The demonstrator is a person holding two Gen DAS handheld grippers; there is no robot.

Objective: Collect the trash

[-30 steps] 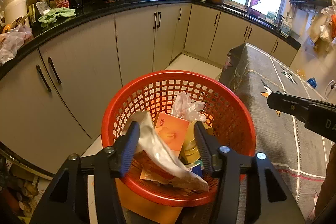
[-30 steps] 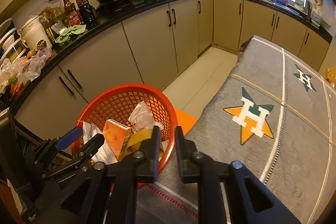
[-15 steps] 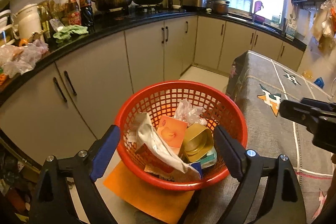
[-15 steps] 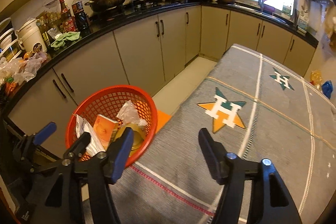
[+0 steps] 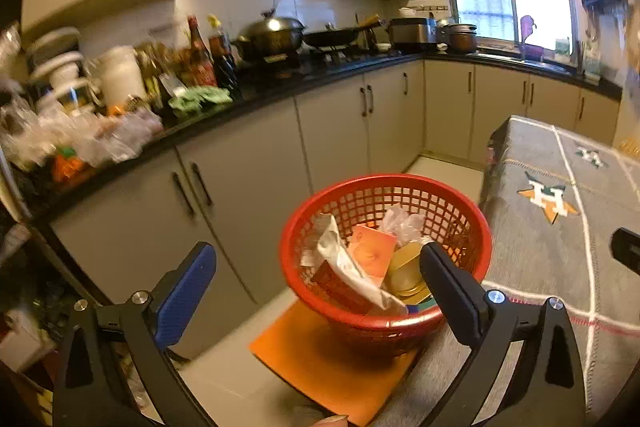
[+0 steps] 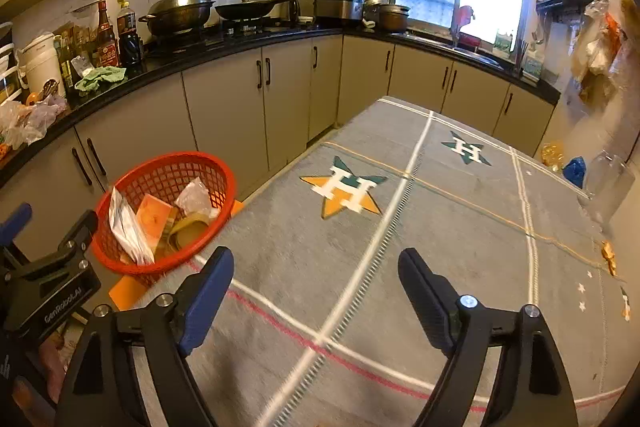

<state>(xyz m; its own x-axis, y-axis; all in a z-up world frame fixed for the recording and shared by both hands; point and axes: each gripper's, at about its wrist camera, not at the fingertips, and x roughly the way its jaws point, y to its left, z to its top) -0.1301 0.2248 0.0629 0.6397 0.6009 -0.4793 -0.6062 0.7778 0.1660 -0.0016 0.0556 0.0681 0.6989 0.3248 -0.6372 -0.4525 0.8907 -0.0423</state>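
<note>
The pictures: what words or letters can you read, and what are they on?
"GenRobot.AI": on the left gripper.
"H": inside the orange star on the grey tablecloth.
"H": inside the green star.
Sauce bottle labels and the orange box: too blurred to read.

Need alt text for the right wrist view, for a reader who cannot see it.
The right tongs hang open and empty above a grey cloth-covered table printed with star logos. At the table's left edge stands a red basket holding wrappers and an orange box, with the left tongs beside it and kitchen cabinets behind.
</note>
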